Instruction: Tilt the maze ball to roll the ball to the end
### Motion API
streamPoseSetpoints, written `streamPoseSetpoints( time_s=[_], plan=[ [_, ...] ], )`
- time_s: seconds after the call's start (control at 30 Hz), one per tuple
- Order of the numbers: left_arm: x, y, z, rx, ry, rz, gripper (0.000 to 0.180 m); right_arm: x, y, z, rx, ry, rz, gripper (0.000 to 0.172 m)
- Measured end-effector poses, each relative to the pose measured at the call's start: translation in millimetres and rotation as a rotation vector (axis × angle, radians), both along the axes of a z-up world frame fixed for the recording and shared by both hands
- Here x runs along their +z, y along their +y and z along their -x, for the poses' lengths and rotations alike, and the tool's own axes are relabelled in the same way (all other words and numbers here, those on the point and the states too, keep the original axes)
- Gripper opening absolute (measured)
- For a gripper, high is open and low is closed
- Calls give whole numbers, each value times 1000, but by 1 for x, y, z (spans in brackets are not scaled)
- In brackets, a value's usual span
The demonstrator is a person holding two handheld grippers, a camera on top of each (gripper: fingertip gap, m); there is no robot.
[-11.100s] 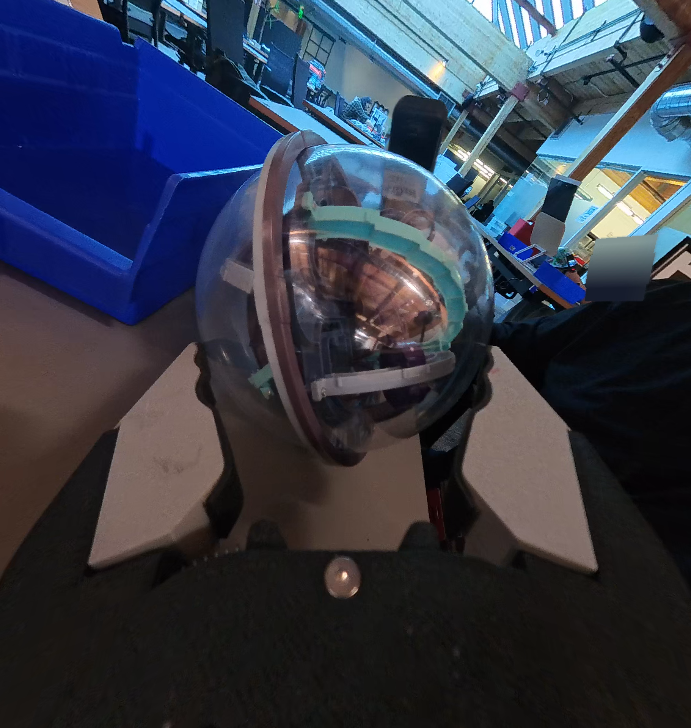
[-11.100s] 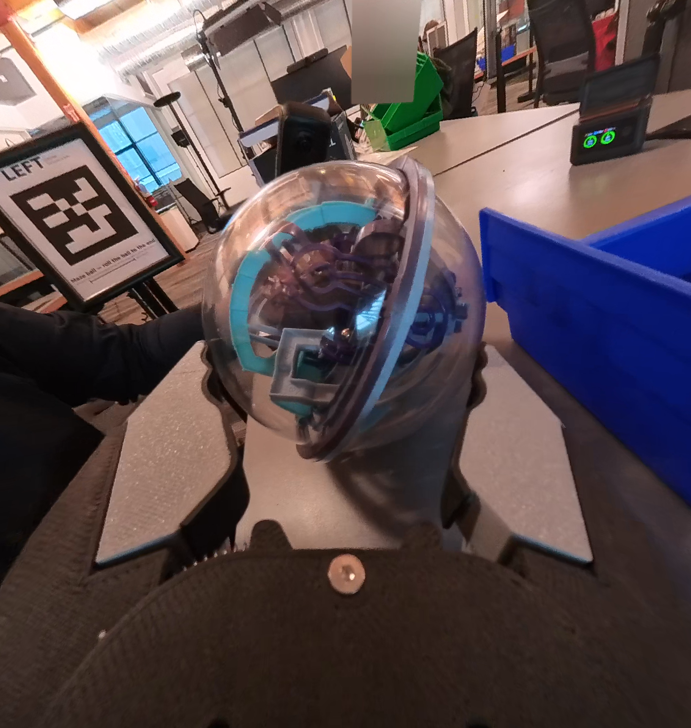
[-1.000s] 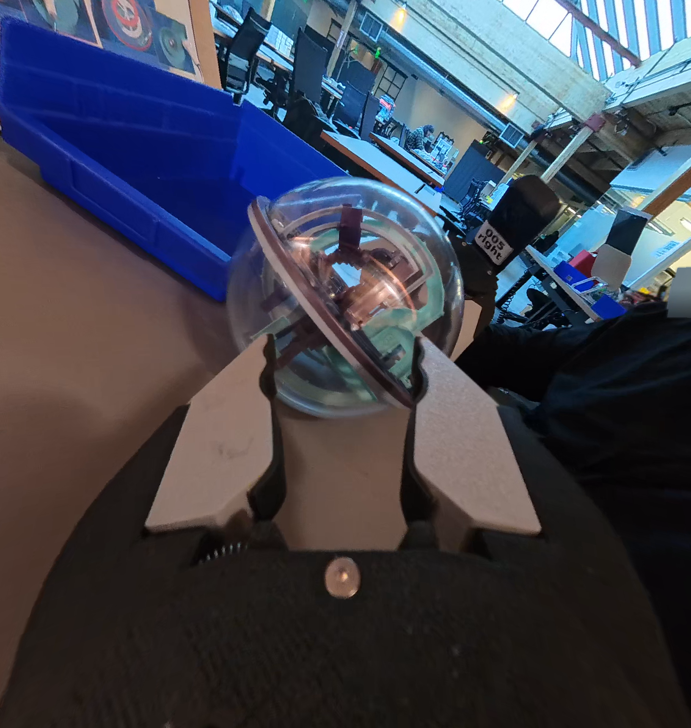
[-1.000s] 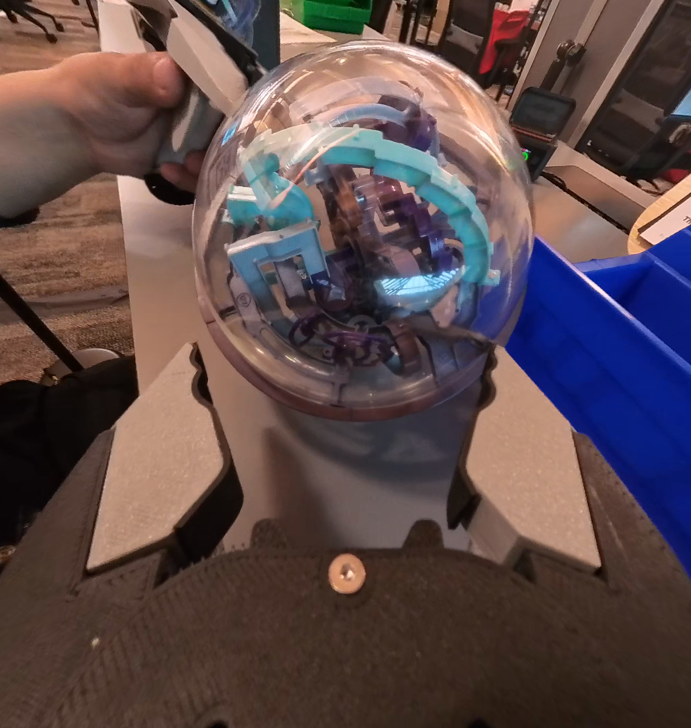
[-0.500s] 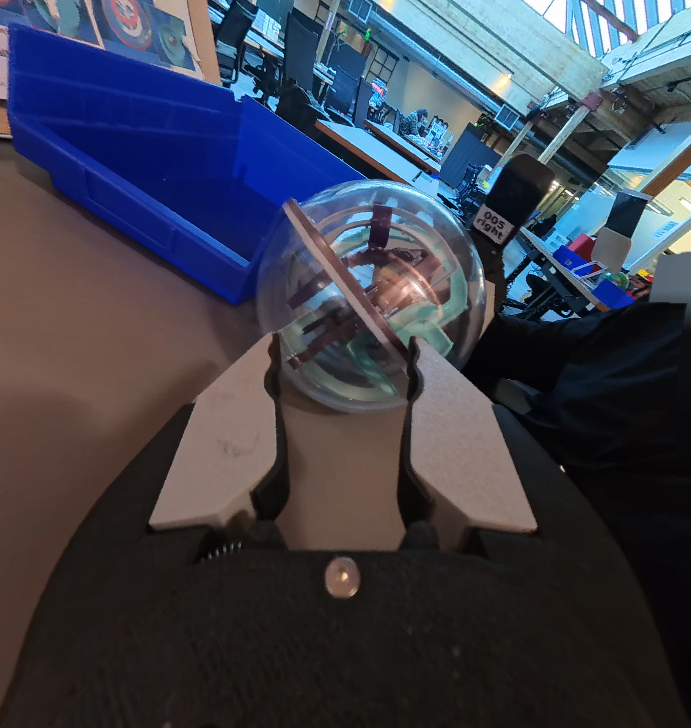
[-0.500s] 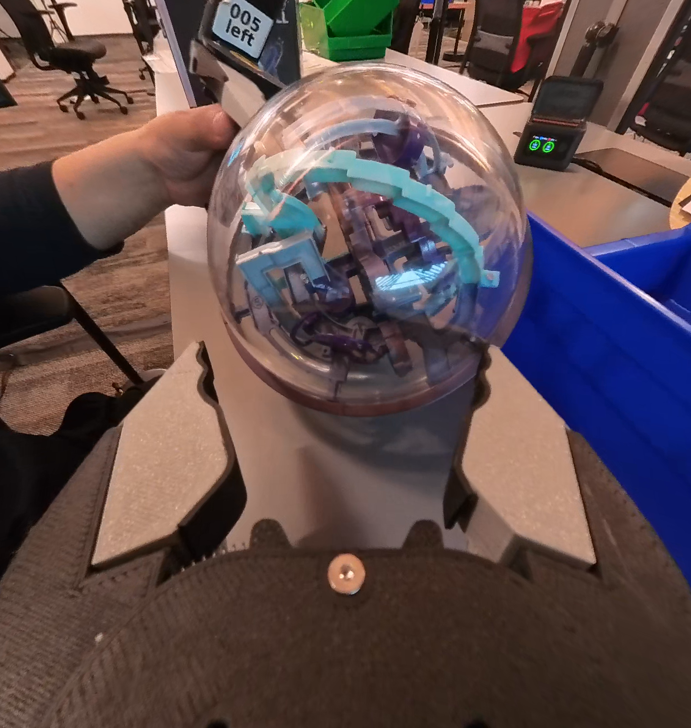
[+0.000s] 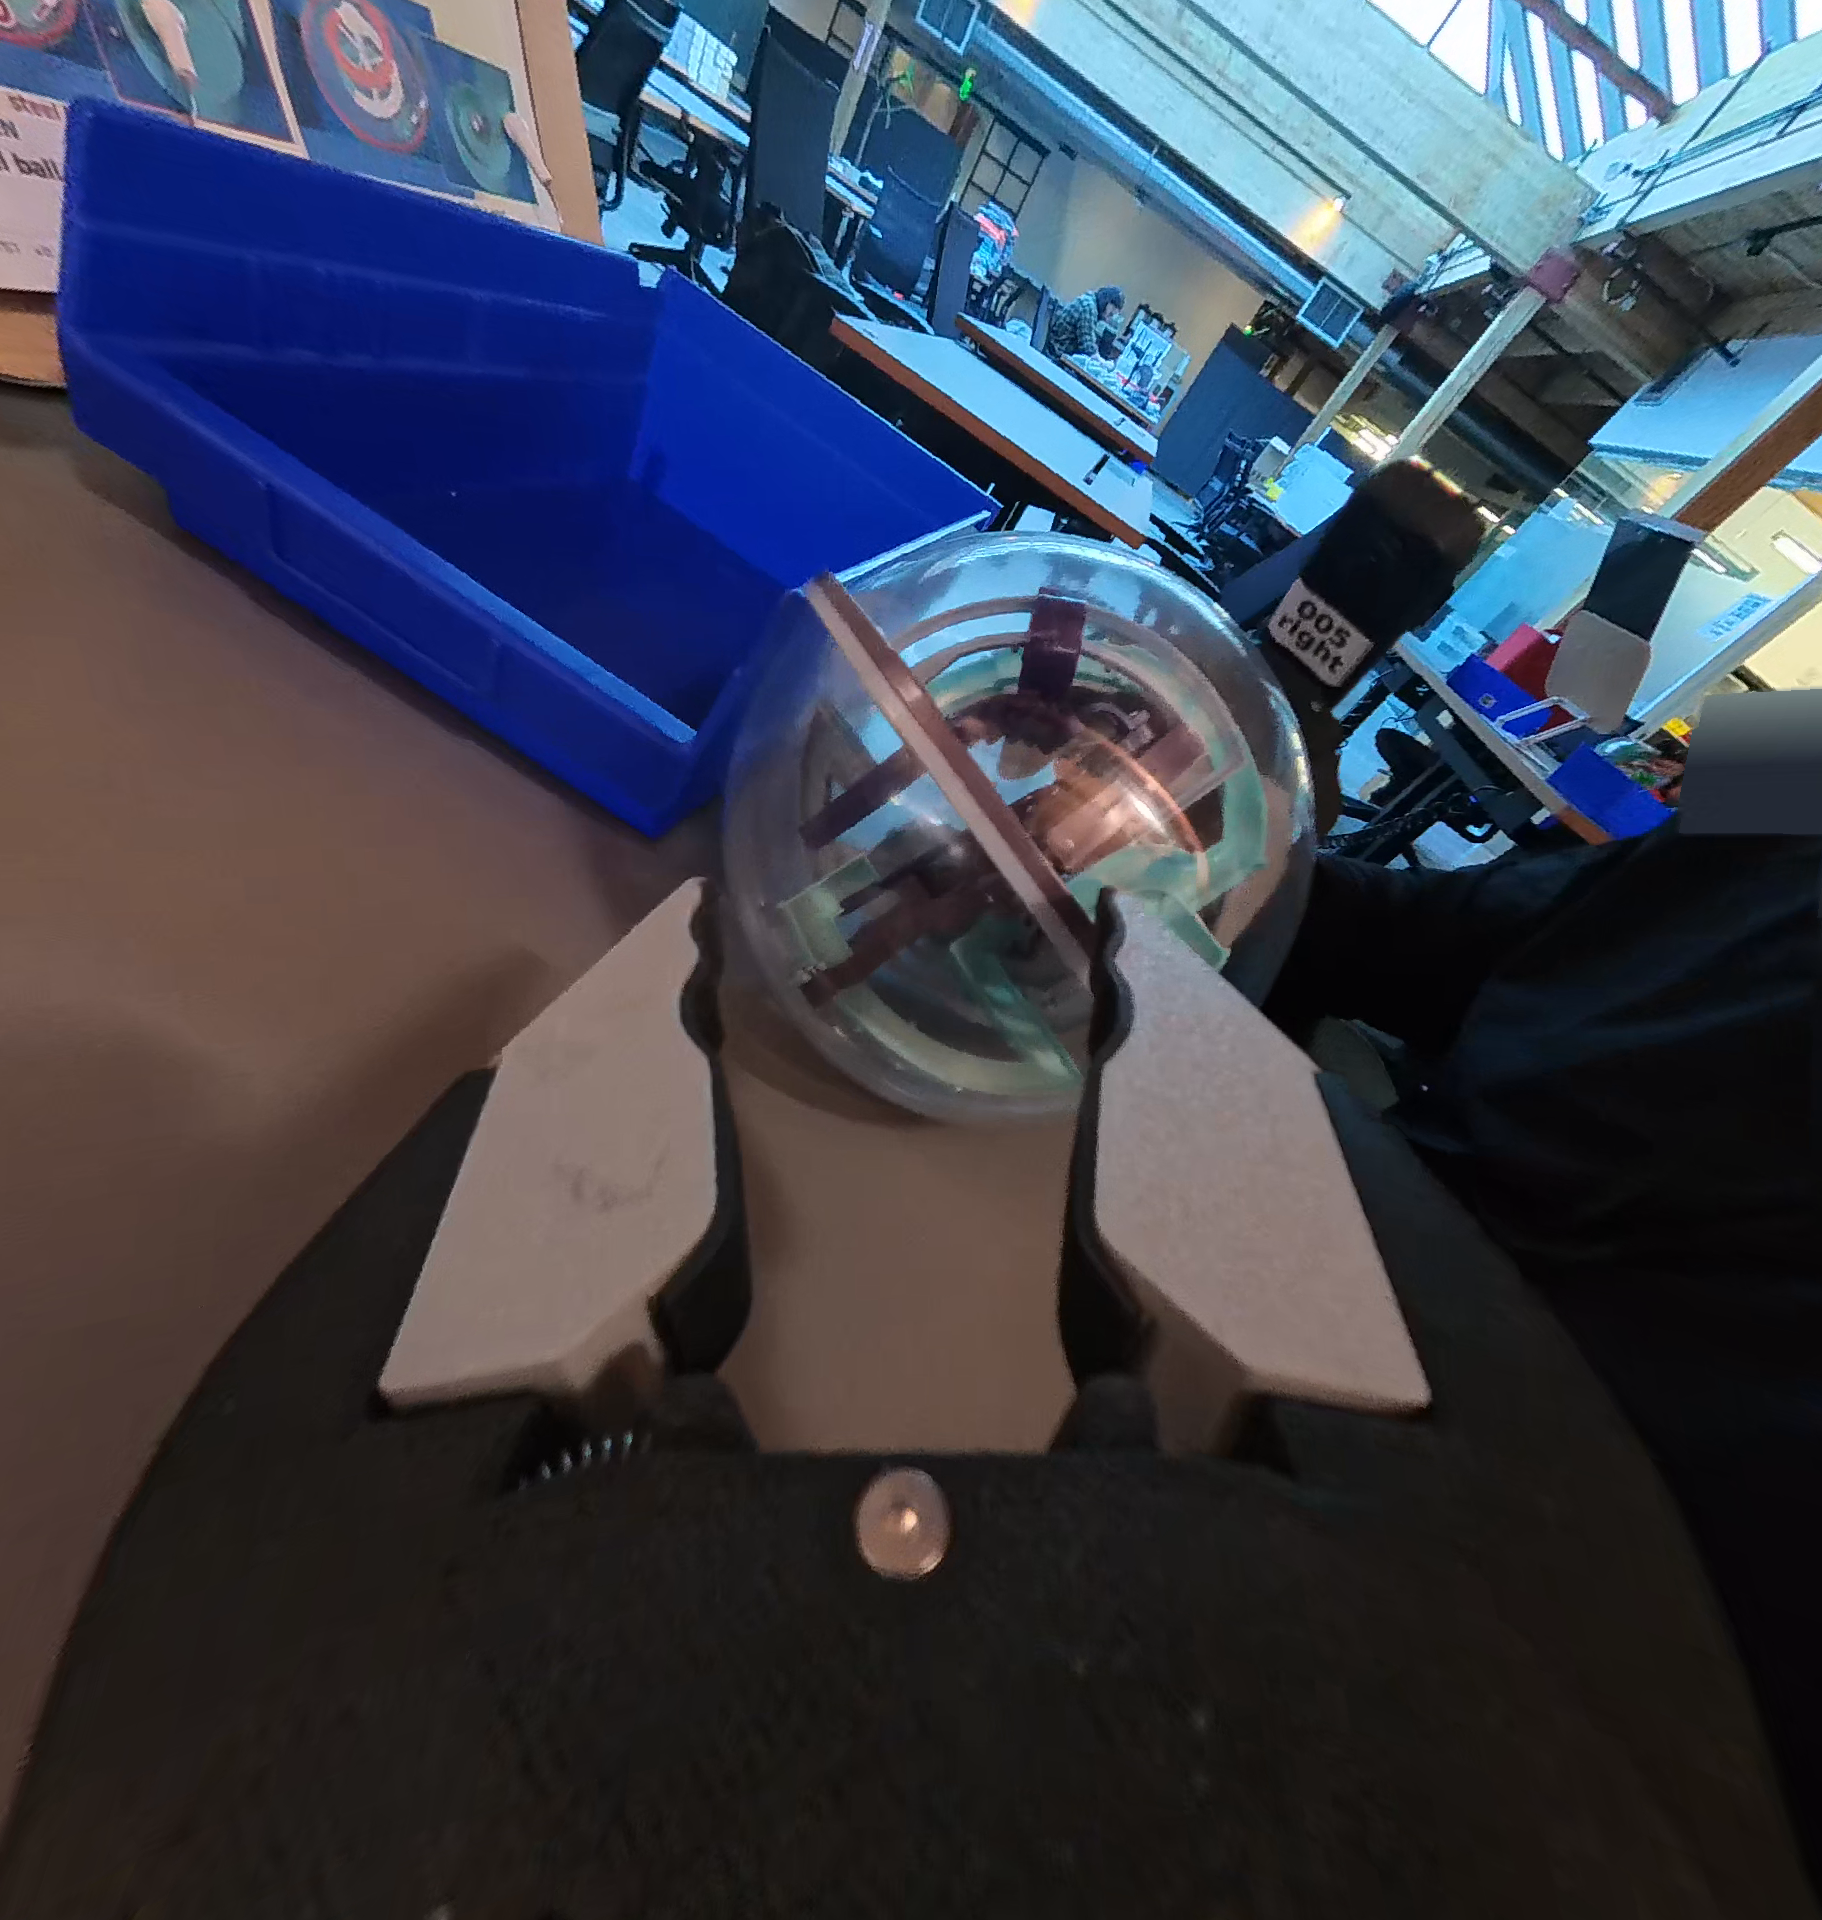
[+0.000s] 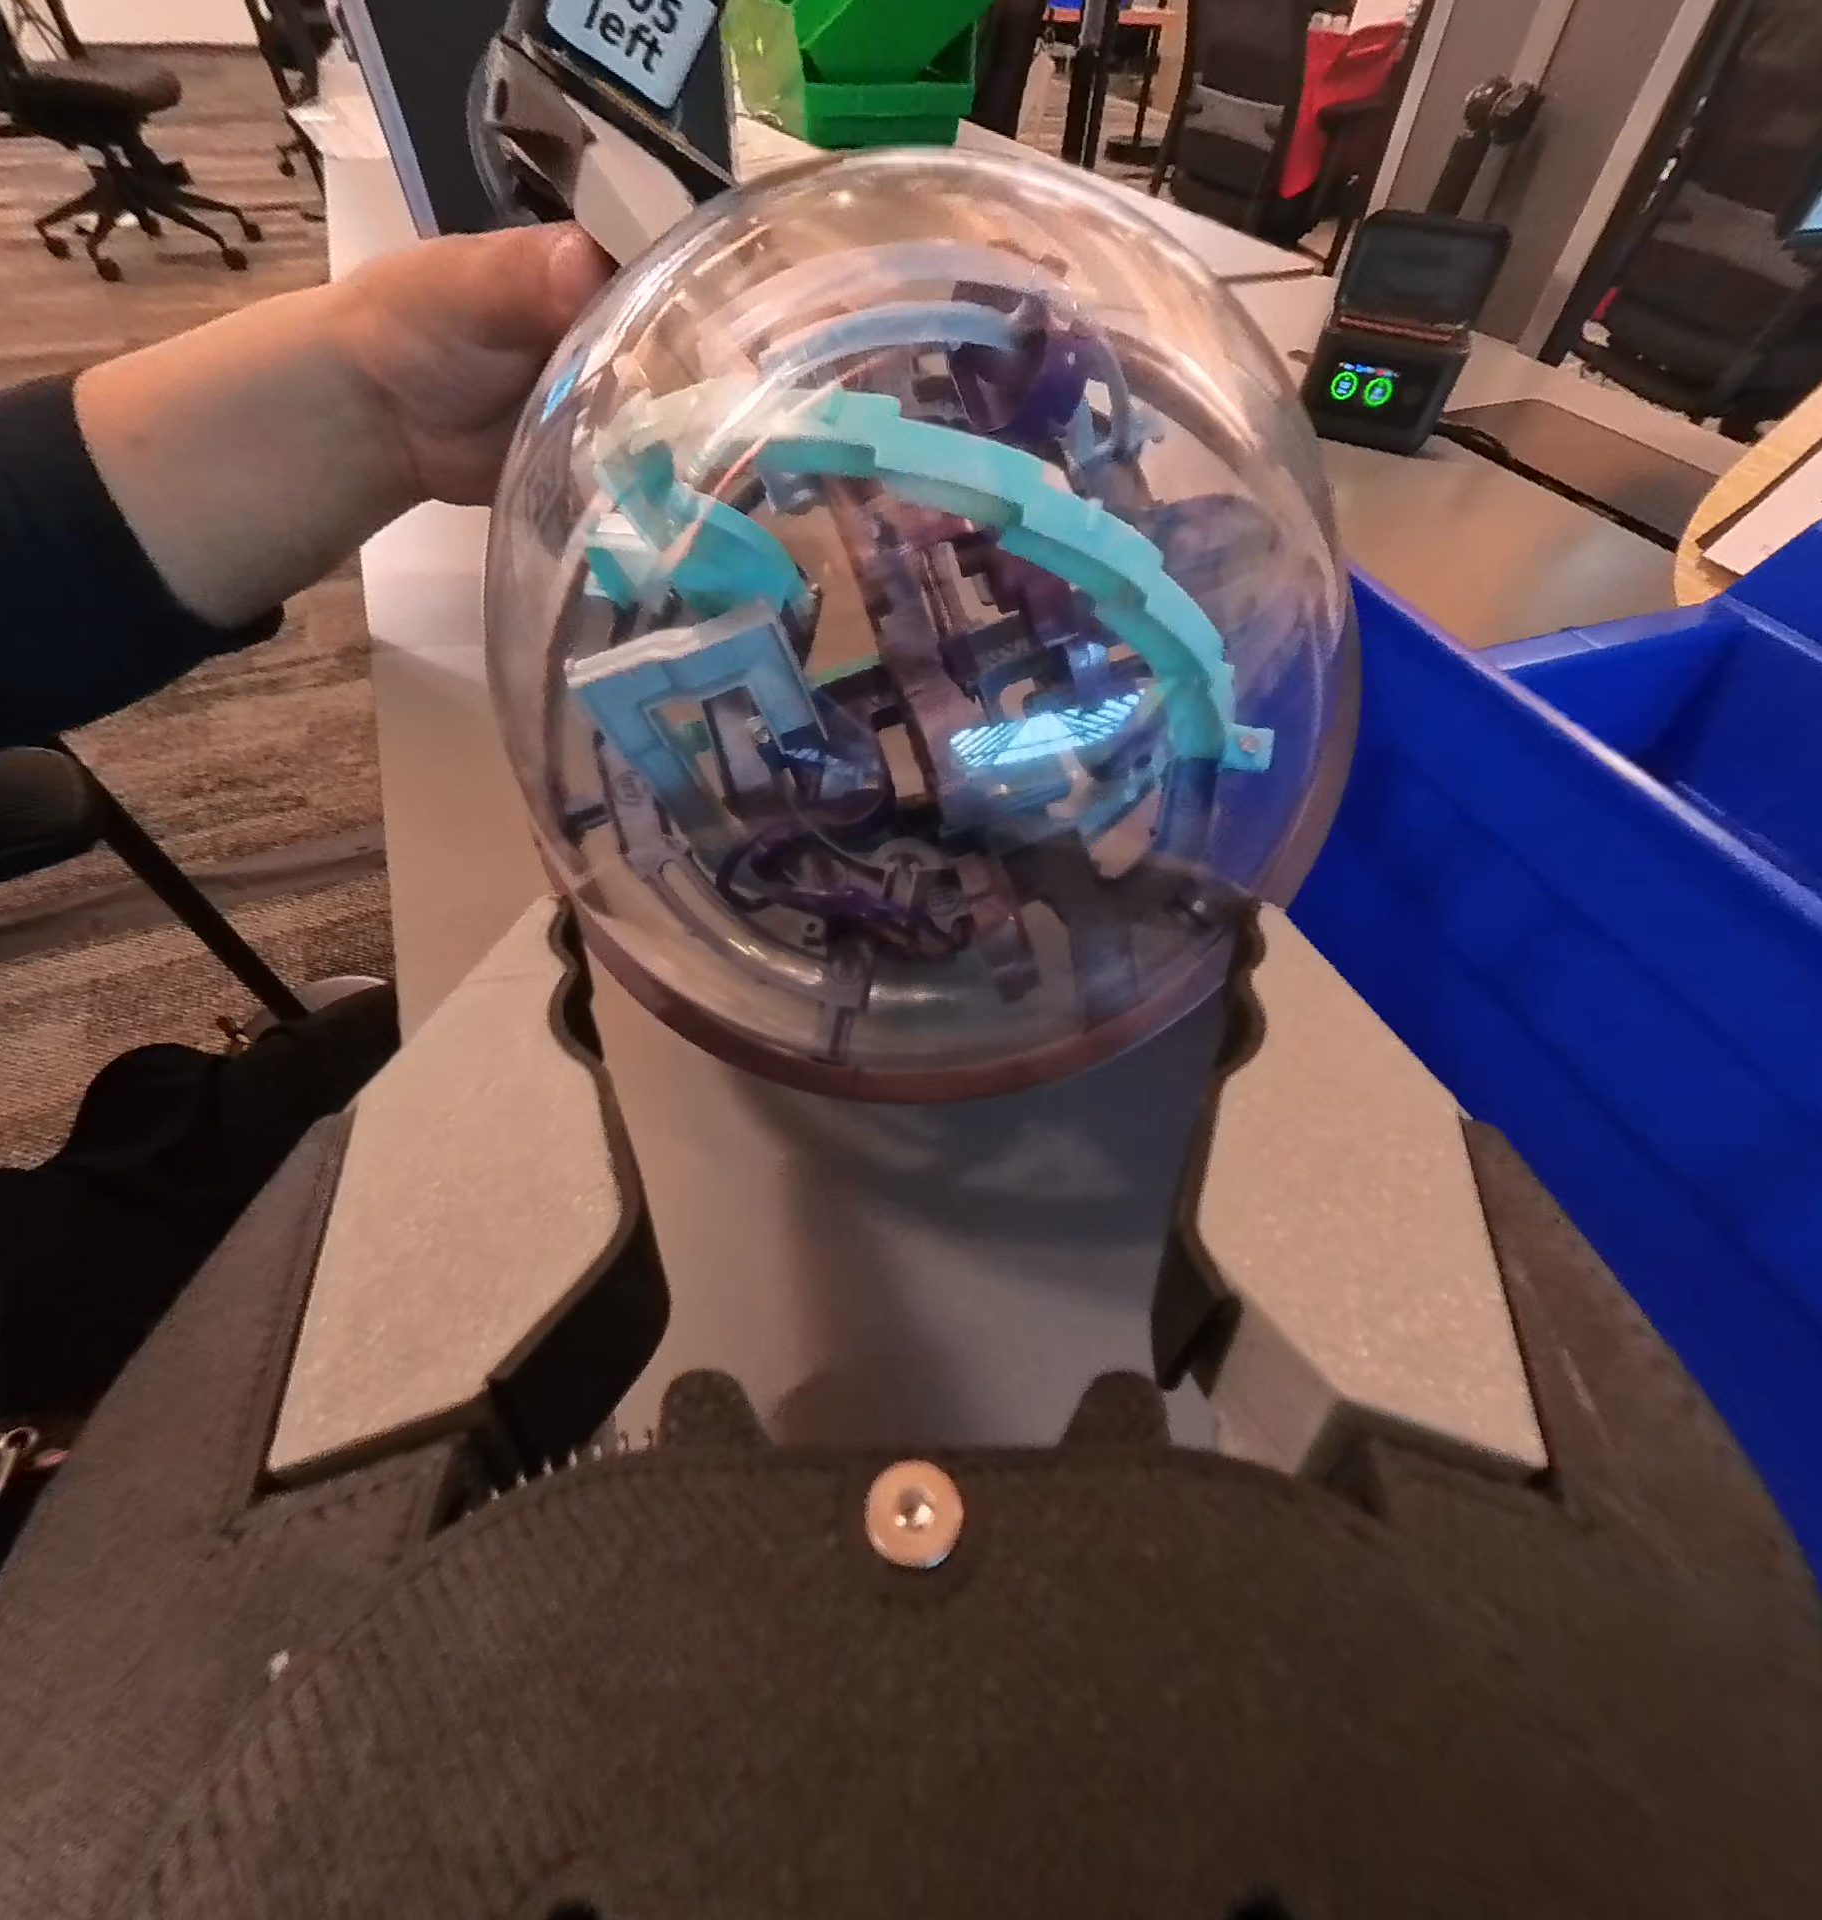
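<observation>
Clearly both sets of jaws pinch the maze ball (image 8: 917, 644) from opposite sides, the right gripper (image 8: 907, 997) at its brown seam, the left gripper (image 7: 902, 966) lower on the shell. It hangs over the worktop (image 7: 211, 935), with the blue bin (image 7: 419, 499) at ten o'clock. Tilting slowly, with both grips firm, should steer best.

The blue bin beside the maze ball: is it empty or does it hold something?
Seemingly empty: the blue bin shows only bare floor and walls in the left wrist view; its far corners are hidden.
</observation>
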State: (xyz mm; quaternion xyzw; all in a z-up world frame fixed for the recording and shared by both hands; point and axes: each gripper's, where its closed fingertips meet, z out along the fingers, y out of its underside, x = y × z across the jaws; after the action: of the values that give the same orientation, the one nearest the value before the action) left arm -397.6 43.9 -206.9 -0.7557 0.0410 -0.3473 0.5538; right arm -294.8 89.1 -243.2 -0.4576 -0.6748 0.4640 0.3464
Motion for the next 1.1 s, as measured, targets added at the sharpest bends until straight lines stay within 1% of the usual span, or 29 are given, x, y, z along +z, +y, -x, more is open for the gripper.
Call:
streamPoseSetpoints(
  time_s=[0.13, 0.27, 0.37, 0.47, 0.53, 0.57, 0.6, 0.63, 0.67, 0.77, 0.97, 1.1],
  plan=[
    [2, 0, -3, -1, -15, -12, 67, -2, 1, 2, -21, -3, -13, 120],
    [0, 0, 0, 18, -14, -6, 68, -1, -1, 3, -40, 0, -21, 120],
    [0, -4, -6, 6, -19, -5, 69, -1, -1, 3, -47, -1, -19, 120],
    [-7, -10, -16, -9, -12, 31, 79, -1, -1, 3, -52, 0, -21, 120],
    [-10, -16, -28, -44, -28, 60, 87, -1, -2, 3, -55, 2, -24, 120],
    [-12, -17, -35, -57, -35, 69, 88, -1, -2, 3, -58, 2, -25, 120],
    [-14, -17, -40, -51, -30, 81, 96, 0, -2, 3, -61, 2, -26, 120],
    [-18, -17, -45, -45, -4, 96, 103, 0, -2, 3, -63, 1, -28, 120],
    [-22, -16, -47, -35, 38, 107, 104, 0, -3, 3, -65, 0, -30, 120],
    [-27, -14, -48, -14, 147, 115, 100, -1, -3, 3, -67, -3, -41, 120],
    [-26, -12, -43, -32, 122, 81, 101, -2, -2, 0, -55, -6, -48, 117],
    [-23, -14, -38, -32, 117, 54, 95, 2, 5, -4, -53, 5, -40, 116]
  ],
)
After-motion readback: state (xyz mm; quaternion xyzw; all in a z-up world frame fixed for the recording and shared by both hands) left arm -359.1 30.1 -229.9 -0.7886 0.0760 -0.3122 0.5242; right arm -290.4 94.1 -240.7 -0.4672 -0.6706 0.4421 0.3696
